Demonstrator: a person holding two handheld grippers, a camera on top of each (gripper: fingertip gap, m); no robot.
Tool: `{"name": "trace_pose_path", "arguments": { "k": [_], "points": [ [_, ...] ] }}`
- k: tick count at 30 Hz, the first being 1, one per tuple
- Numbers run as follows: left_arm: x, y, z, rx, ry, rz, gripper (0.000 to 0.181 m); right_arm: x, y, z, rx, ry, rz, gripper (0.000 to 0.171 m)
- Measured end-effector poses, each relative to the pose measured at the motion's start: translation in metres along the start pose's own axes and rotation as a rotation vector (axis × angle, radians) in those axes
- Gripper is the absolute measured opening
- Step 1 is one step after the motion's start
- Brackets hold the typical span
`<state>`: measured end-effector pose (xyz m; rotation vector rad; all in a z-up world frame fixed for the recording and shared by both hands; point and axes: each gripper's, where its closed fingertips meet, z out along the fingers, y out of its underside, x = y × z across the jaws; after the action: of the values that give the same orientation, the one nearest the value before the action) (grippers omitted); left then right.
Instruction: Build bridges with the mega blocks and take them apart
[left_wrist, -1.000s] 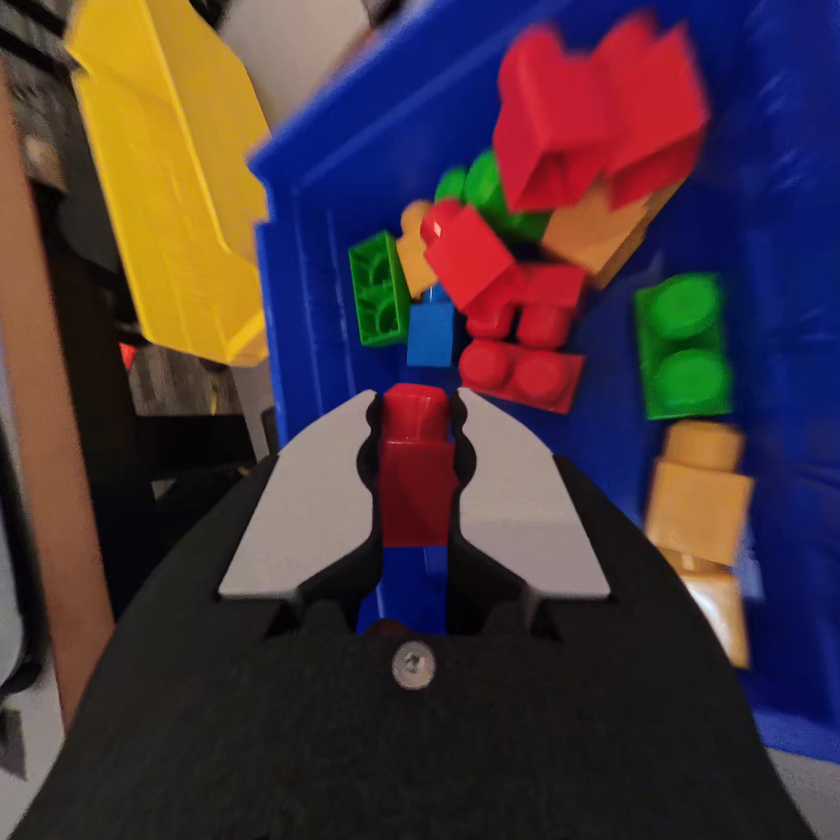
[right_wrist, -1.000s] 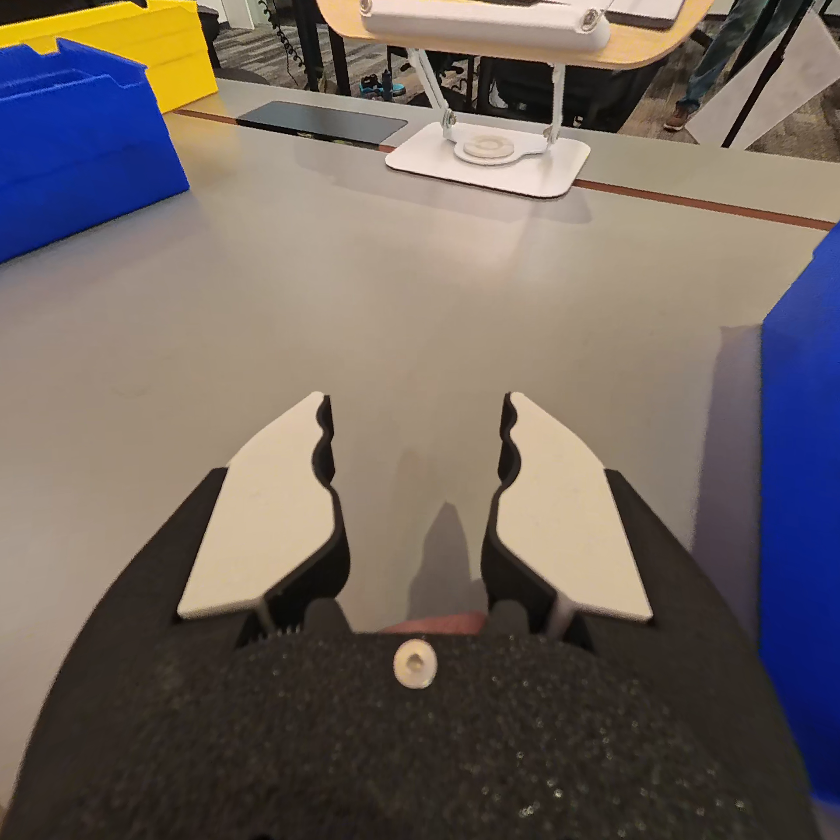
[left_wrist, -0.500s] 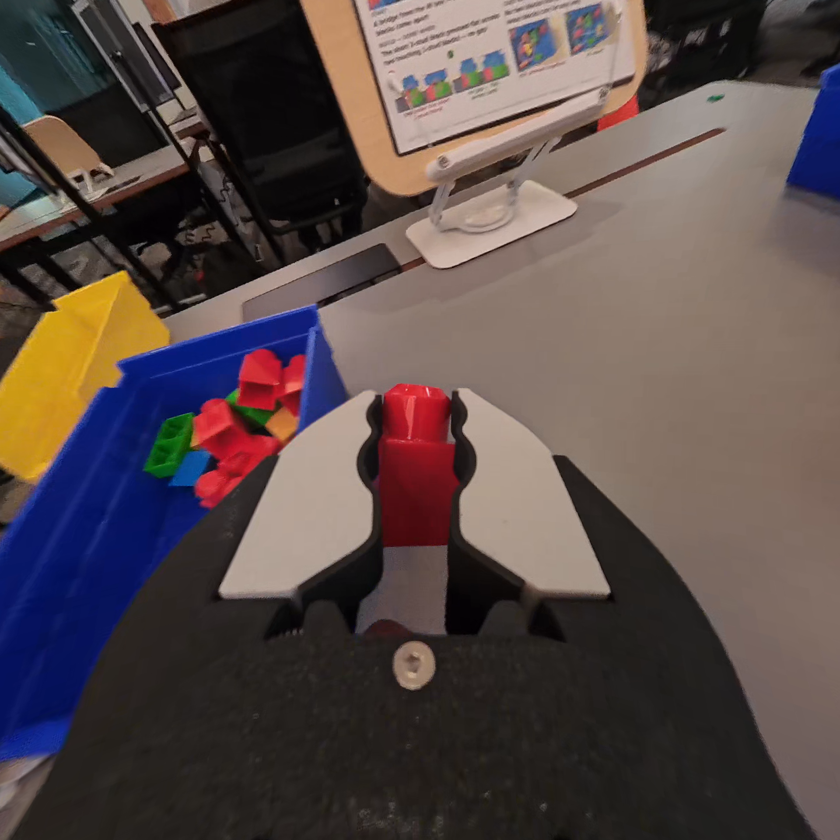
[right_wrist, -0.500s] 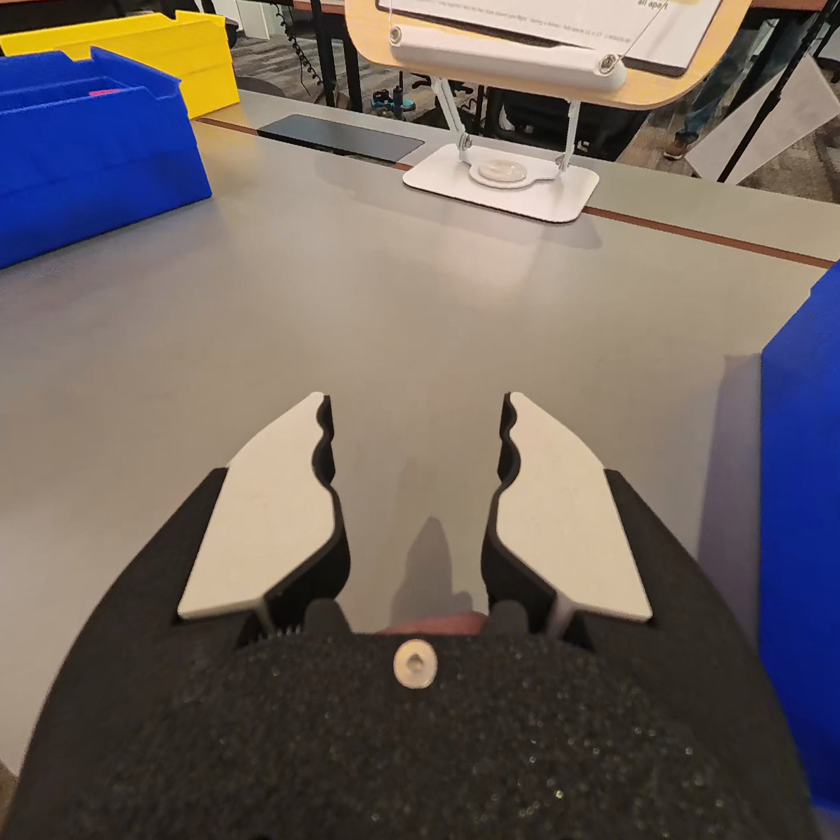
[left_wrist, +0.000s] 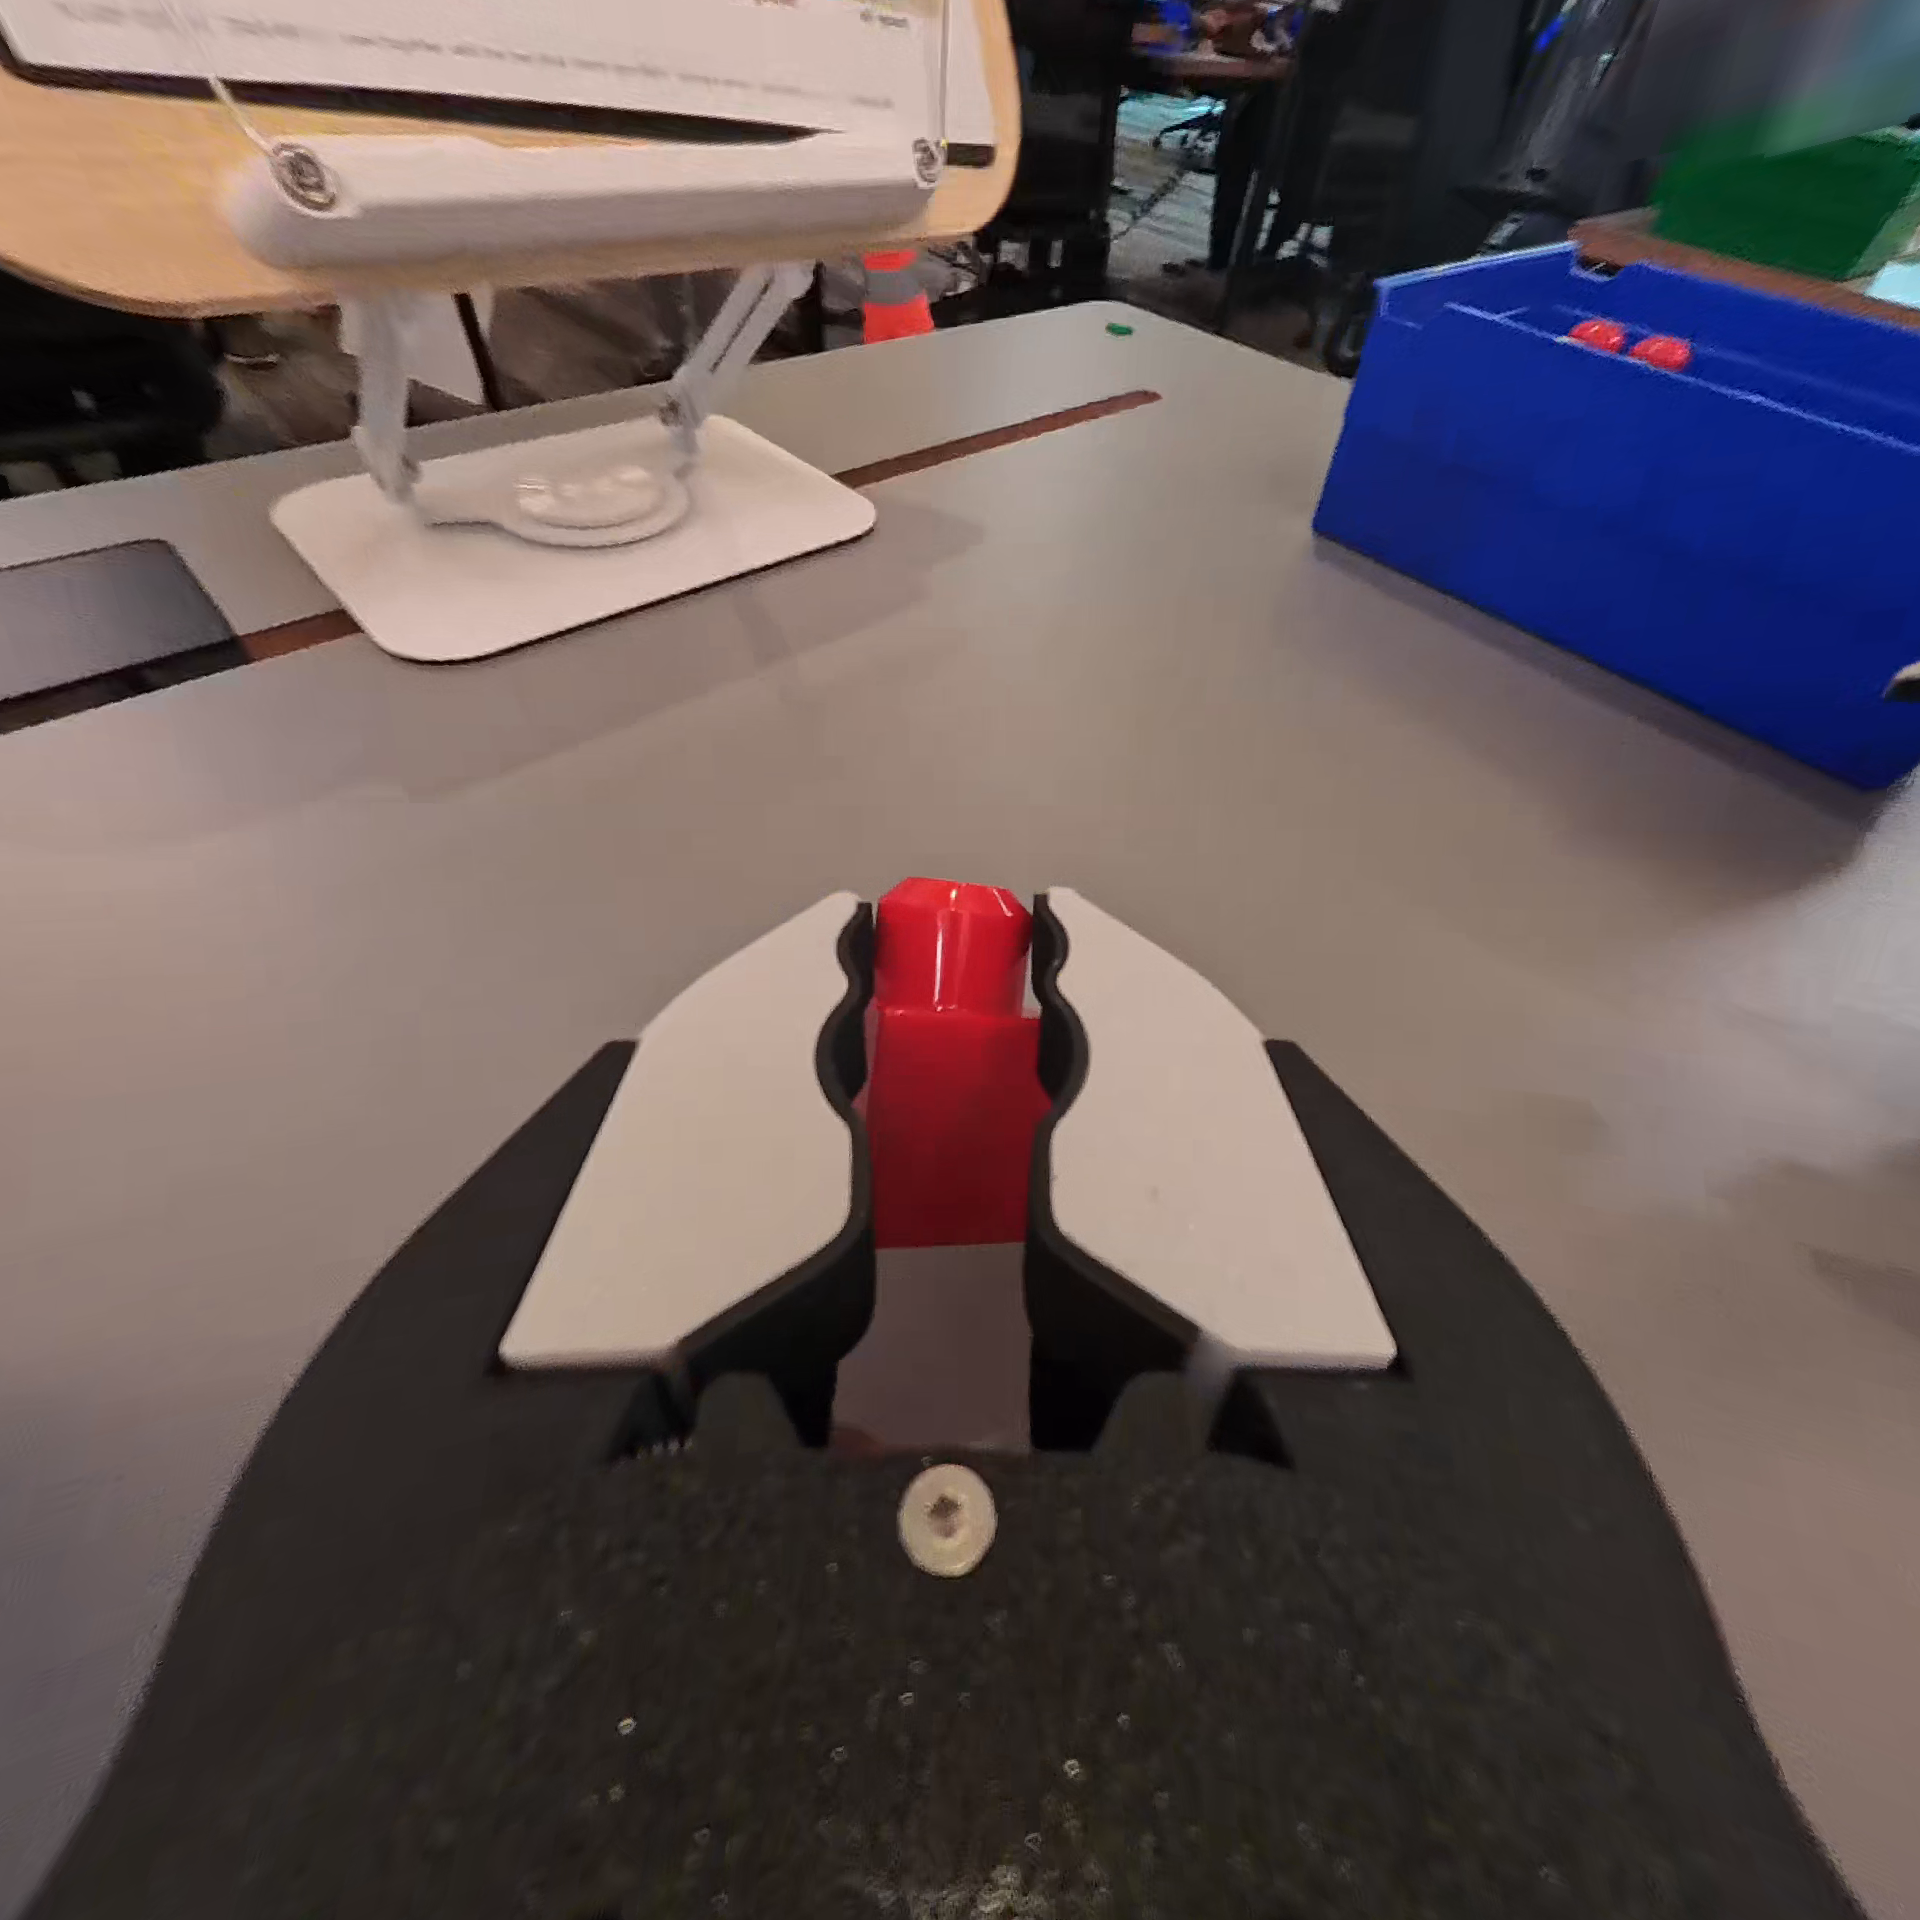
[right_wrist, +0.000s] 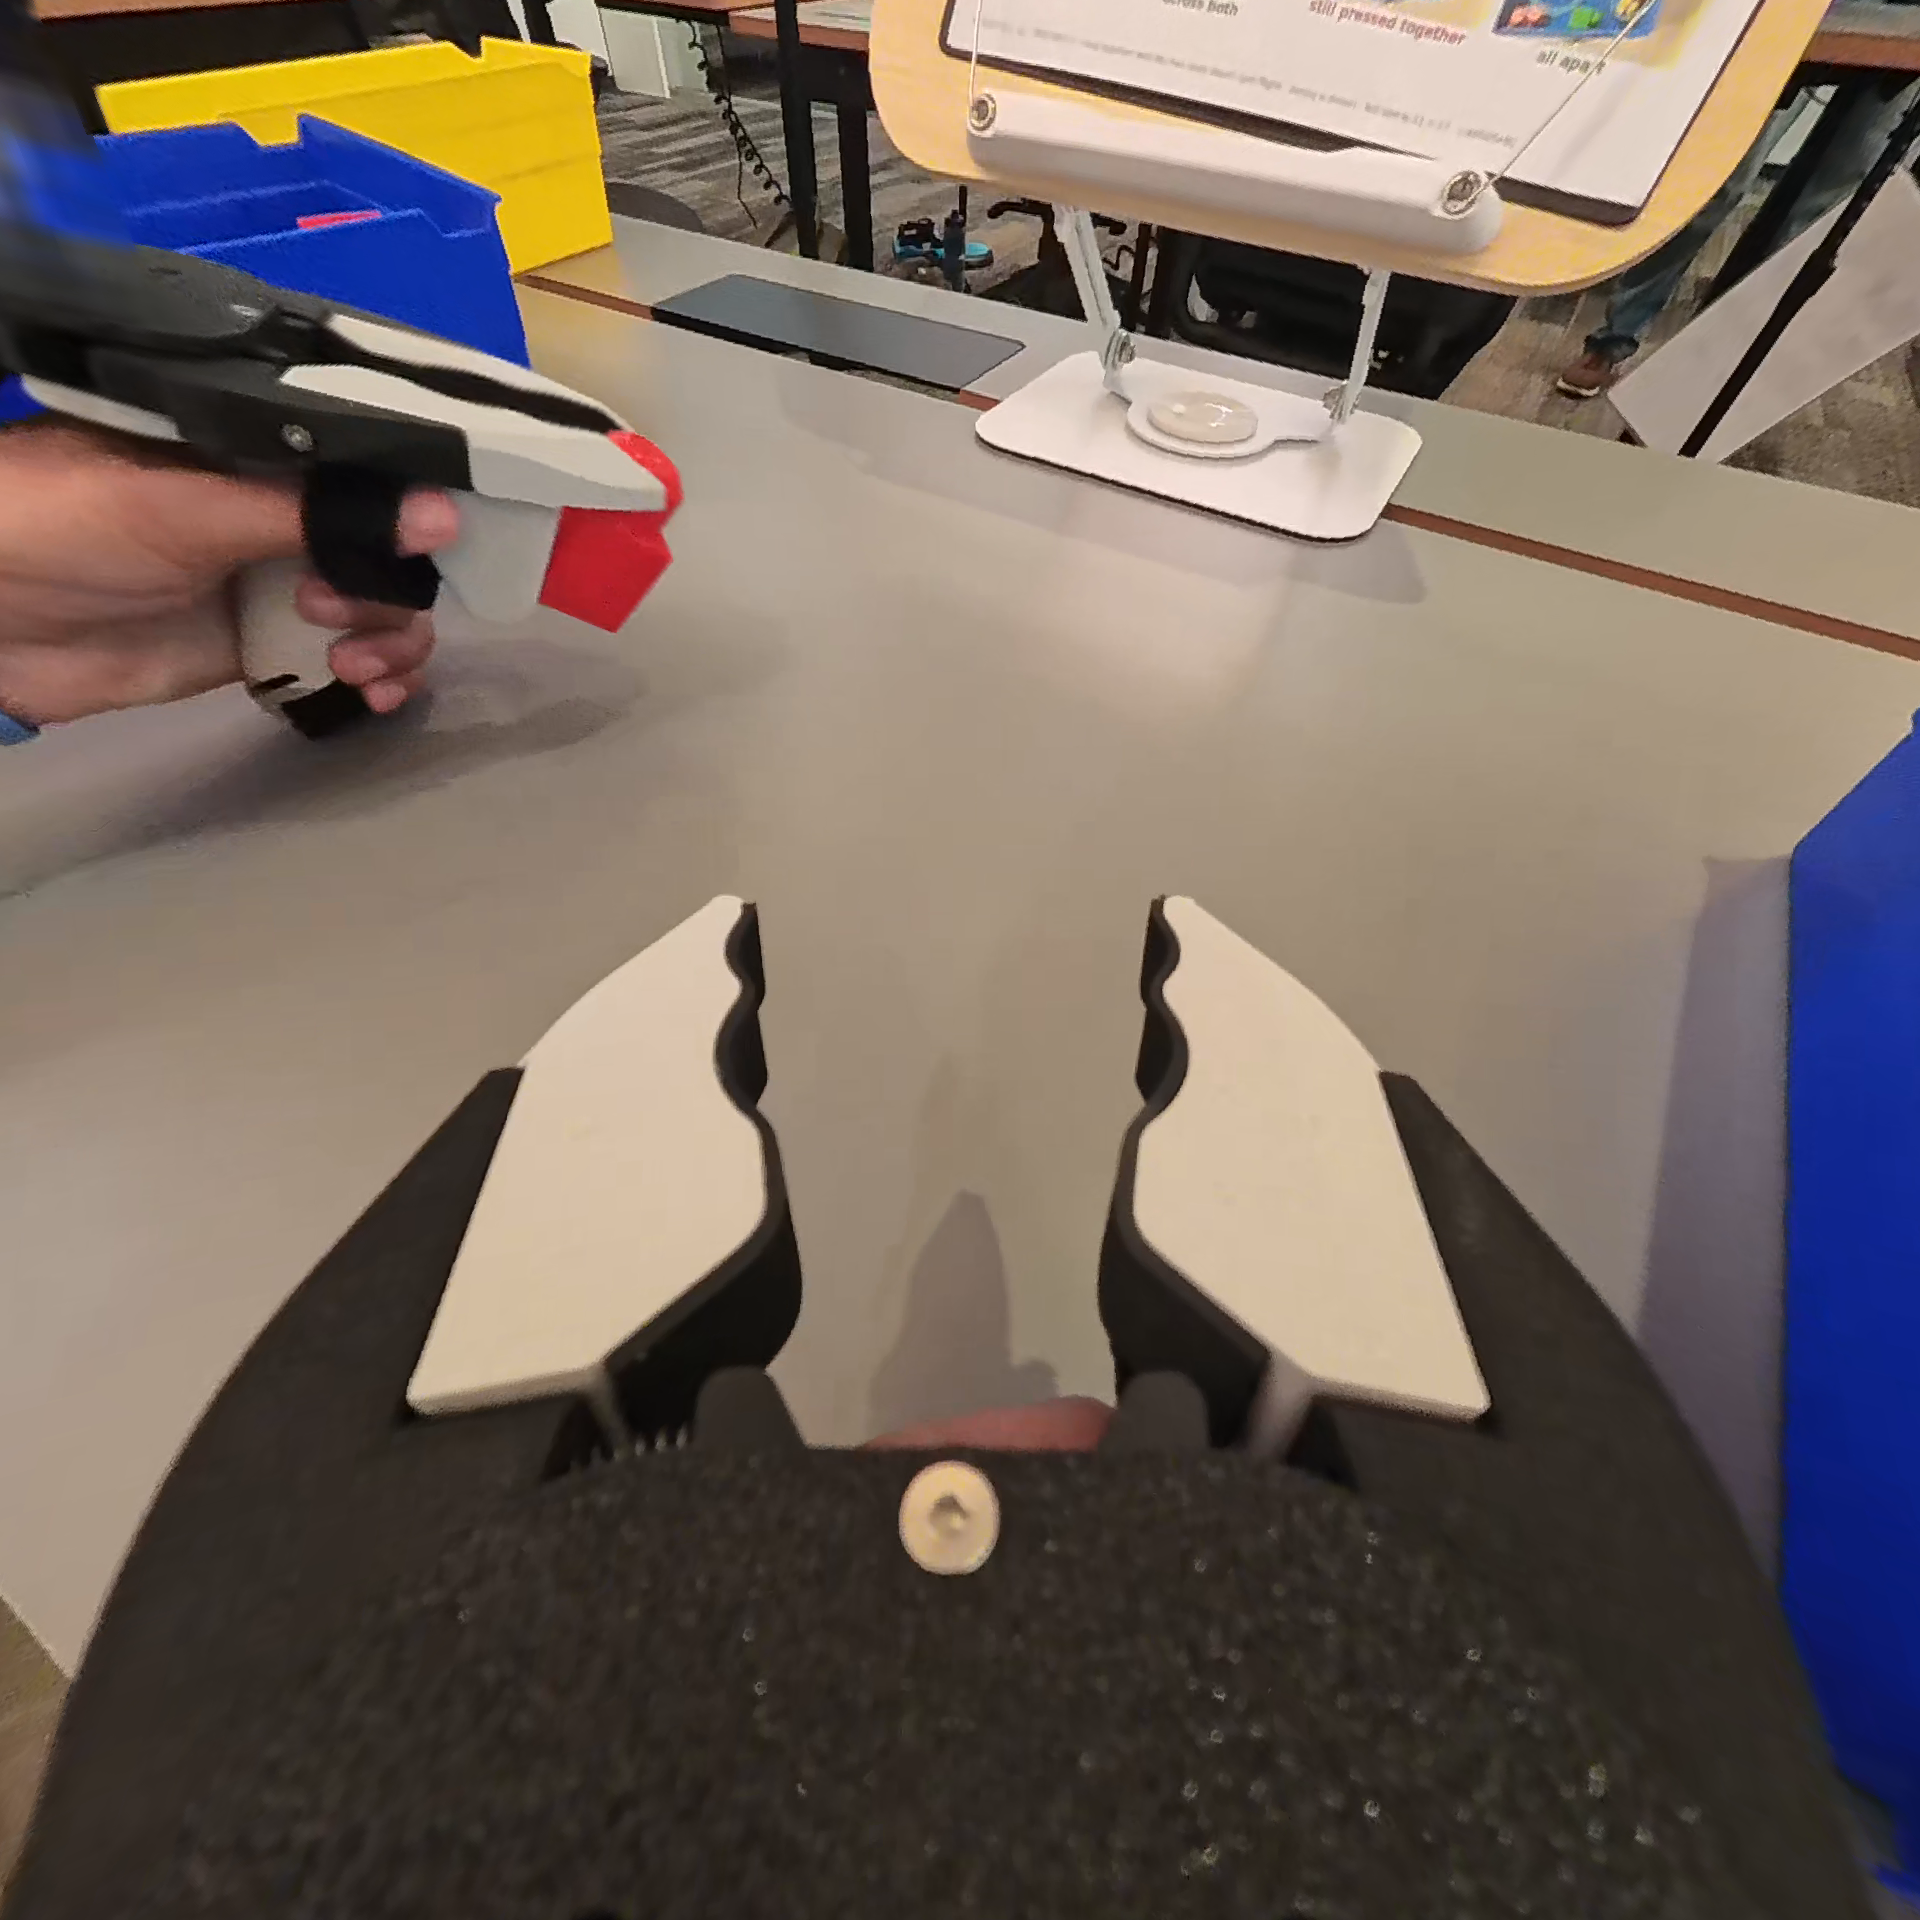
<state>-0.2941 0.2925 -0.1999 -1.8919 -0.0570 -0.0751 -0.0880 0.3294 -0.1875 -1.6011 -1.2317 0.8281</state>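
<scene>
Left gripper (left_wrist: 951, 914) grips a red block (left_wrist: 951, 1101) between its fingers (left_wrist: 717, 1122), jaws drawn in close on both sides of it, stud end forward past the tips. It is held above the grey table (left_wrist: 1195, 748), clear of the surface. Ahead and to its left a white stand (left_wrist: 571, 530) carries a wooden board (left_wrist: 125, 197) with a sheet on it. Ahead and to its right sits a blue bin (left_wrist: 1621, 540), two red studs (left_wrist: 1631, 345) just showing over its rim; behind that a blurred green box (left_wrist: 1808, 197). A pale blur at this view's right edge cannot be made out.

Right gripper (right_wrist: 951, 935) is spread wide with nothing between its fingers (right_wrist: 613, 1174); only bare table (right_wrist: 935, 748) shows through the gap. Well ahead and to its left the left gripper (right_wrist: 634, 499) comes in from the side, held by a hand (right_wrist: 135, 582), the red block (right_wrist: 608, 566) sticking out of its tip, off the table, with a shadow beneath. Behind that gripper stand another blue bin (right_wrist: 312, 239), something red inside it, and a yellow bin (right_wrist: 436, 114) just beyond. Straight ahead and a little right is the stand (right_wrist: 1205, 447) with its board (right_wrist: 1039, 135). Close on the right gripper's right side a blue bin wall (right_wrist: 1860, 1195) rises at the frame edge; whether this is the same bin seen from the left gripper cannot be told
</scene>
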Motion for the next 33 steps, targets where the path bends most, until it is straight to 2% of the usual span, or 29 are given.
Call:
{"name": "trace_pose_path", "arguments": {
  "k": [10, 15, 21, 25, 29, 33],
  "points": [
    [-0.002, 0.015, 0.020, -0.144, 0.057, -0.088, 0.028, 0.000, -0.002, -0.002, 0.002, -0.003, -0.005, 0.070],
    [0.001, 0.020, 0.019, -0.174, 0.062, -0.073, 0.029, 0.001, -0.003, -0.003, 0.005, -0.001, -0.008, 0.069],
    [0.015, 0.029, 0.009, -0.234, 0.032, 0.037, 0.052, 0.001, -0.001, -0.002, 0.000, -0.007, -0.005, 0.069],
    [0.020, 0.014, -0.035, -0.184, -0.070, 0.071, 0.063, 0.003, 0.001, -0.001, -0.004, -0.019, 0.007, 0.069],
    [0.021, -0.003, -0.117, 0.047, -0.314, 0.020, 0.080, 0.008, 0.001, -0.002, 0.000, -0.035, 0.037, 0.070],
    [0.028, 0.029, -0.182, 0.093, -0.536, -0.013, 0.100, 0.010, 0.008, 0.002, -0.020, -0.046, 0.051, 0.076]
  ]
}}
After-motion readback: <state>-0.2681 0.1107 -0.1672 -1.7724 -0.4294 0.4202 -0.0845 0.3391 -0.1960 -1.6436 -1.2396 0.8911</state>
